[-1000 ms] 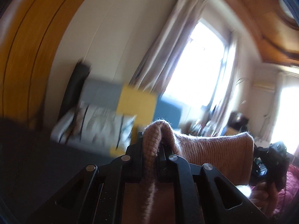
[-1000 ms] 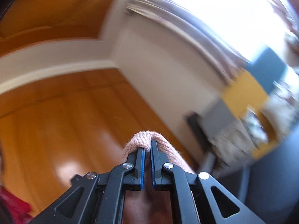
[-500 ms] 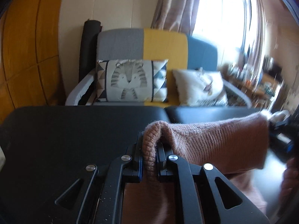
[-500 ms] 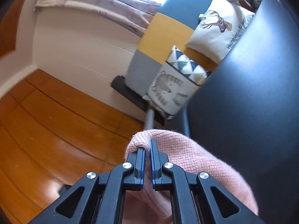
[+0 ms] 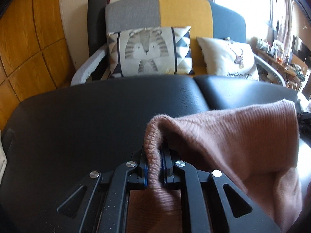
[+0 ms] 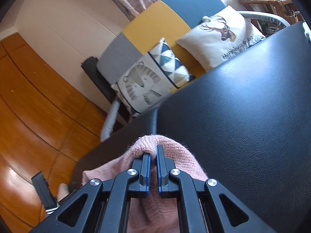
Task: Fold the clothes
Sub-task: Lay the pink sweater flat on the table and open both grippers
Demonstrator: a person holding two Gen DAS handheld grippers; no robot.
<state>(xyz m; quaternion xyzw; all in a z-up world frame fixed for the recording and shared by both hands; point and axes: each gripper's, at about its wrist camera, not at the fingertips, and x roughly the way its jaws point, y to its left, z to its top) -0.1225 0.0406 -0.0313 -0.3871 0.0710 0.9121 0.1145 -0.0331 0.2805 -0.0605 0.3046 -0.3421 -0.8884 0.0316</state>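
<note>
Both tongs, left (image 5: 154,167) and right (image 6: 153,168), still clamping pink sweater (image 5: 243,136), lowered toward black table (image 5: 77,126).

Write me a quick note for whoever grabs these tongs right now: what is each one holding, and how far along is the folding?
Left tongs: shut on an edge of the pink knit sweater.
Right tongs: shut on another part of its edge.
The sweater hangs between them above the black padded table; none of it visibly lies flat there.
Done: garment picked up.
Left: probably lay it on the table, then make every fold.

Black padded table (image 5: 97,120) lies bare ahead; sofa (image 5: 175,13) blocks beyond.
</note>
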